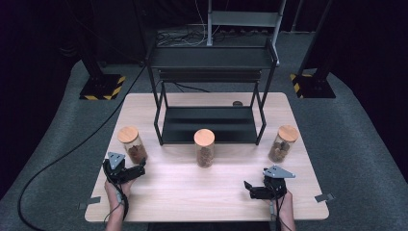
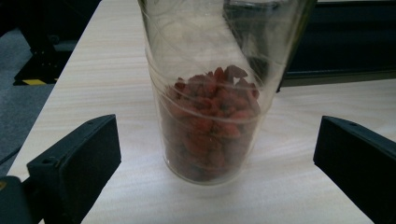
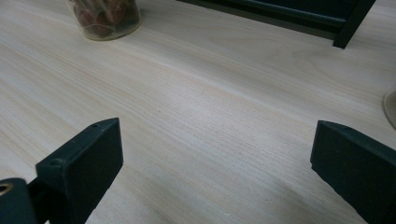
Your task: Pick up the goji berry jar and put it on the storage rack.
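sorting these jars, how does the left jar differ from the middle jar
The left jar stands right ahead of the left gripper, whose jaws are open toward it; the middle jar stands alone in front of the black shelf, with no gripper near it. The left jar holds reddish dried pieces; the middle jar's contents look browner. Both are upright clear jars with round wooden lids, partly filled.

Black two-tier metal rack (image 1: pixel 211 91) stands at the far middle of the wooden table (image 1: pixel 202 192). Middle jar (image 1: pixel 204 148), cork-lidded, sits just before its lower shelf. Right jar (image 1: pixel 283 143) stands near the rack's right leg. Small dark disc (image 1: pixel 237 103) behind
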A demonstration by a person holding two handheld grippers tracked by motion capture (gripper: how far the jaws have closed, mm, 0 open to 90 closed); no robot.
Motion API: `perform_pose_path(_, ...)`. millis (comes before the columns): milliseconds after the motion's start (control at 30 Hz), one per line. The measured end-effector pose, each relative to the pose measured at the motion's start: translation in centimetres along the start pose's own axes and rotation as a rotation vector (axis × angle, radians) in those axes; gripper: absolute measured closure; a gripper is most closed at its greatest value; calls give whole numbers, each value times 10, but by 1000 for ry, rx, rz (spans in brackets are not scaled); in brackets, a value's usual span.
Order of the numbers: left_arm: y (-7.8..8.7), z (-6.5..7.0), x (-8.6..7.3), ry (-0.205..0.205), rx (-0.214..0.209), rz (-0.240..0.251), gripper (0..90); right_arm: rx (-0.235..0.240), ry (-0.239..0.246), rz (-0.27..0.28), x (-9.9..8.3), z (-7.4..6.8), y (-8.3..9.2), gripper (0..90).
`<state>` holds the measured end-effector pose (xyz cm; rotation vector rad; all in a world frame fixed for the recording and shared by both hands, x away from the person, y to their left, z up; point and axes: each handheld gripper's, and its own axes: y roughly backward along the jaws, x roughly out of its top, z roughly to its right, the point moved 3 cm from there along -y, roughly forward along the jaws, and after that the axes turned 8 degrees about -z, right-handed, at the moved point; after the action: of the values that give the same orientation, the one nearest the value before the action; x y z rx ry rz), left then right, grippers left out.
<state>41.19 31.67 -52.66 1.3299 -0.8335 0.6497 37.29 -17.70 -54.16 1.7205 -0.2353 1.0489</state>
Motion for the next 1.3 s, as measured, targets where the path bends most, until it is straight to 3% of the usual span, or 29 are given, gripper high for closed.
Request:
perform_pose_path(233,-8,-4,8,6,-13,18,0,-5,0,9,0,0,1,16)
perform_pose_path(733,-17,-5,23,-34,-34,31,0,-14,-3,21,-1,0,2,8)
perform_pose_path(1300,-24,-5,30,-42,-46,42,0,-17,1,19,0,-1,2,6)
